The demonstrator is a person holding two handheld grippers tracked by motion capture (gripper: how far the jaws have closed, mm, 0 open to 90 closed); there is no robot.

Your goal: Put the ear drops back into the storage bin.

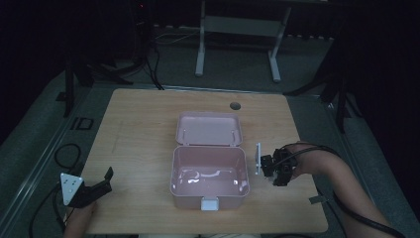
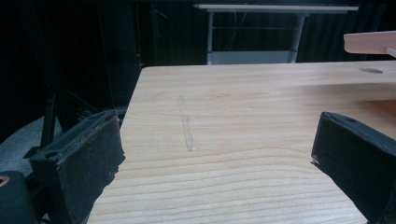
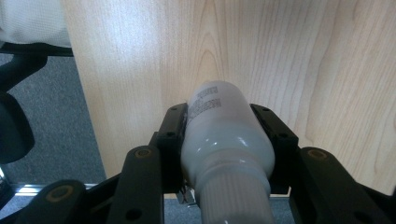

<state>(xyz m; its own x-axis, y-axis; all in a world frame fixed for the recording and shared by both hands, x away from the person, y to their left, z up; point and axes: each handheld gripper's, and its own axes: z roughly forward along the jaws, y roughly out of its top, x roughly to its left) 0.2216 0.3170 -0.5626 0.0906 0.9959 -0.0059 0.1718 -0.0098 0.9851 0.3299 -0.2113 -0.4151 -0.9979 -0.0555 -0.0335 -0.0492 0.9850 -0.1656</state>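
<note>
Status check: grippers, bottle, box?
Left gripper open, idle at table's near-left corner. Right gripper shut on white bottle, beside open pink box. Nothing between.

Open box (image 1: 208, 171) mid-table (image 1: 143, 124) — bottle (image 3: 224, 135) (gripped) right of it.

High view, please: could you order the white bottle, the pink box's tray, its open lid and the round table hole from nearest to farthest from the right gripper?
1. White bottle, held in the right gripper.
2. Tray, just left of it.
3. Open lid, farther back-left.
4. Table hole, near the far edge.
</note>
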